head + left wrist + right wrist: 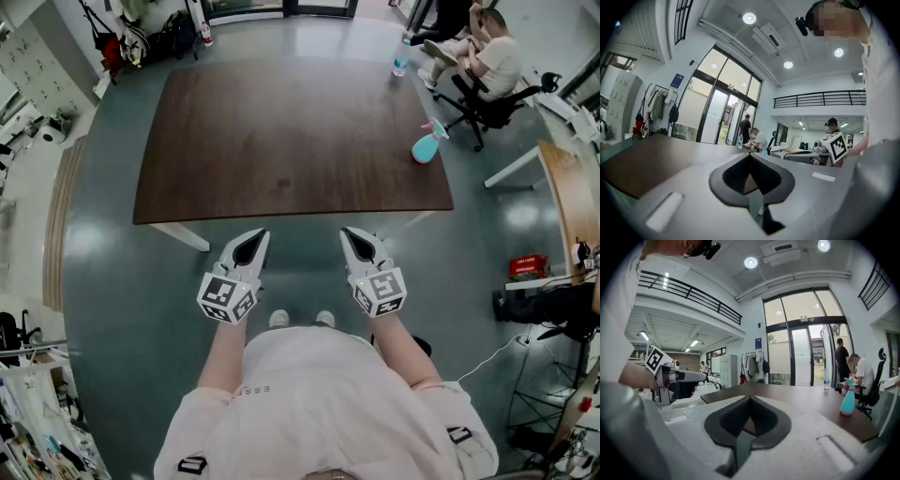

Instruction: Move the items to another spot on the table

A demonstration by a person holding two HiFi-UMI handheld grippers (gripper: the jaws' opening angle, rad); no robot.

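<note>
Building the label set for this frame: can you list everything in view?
table: 1, dark brown, centre, ahead of the person
spray bottle: 1, teal with a pink trigger, upright near the table's right edge
water bottle: 1, clear, at the table's far right corner
seated person: 1, light top, beyond the far right corner
office chair: 1, black, under that person
left claw: 1, grey and black, before the table's near edge, shut, empty
right claw: 1, grey and black, beside the left one, shut, empty
marker cubes: 2, black-and-white, one on each claw
shoes: 2, white, on the floor below the claws
</note>
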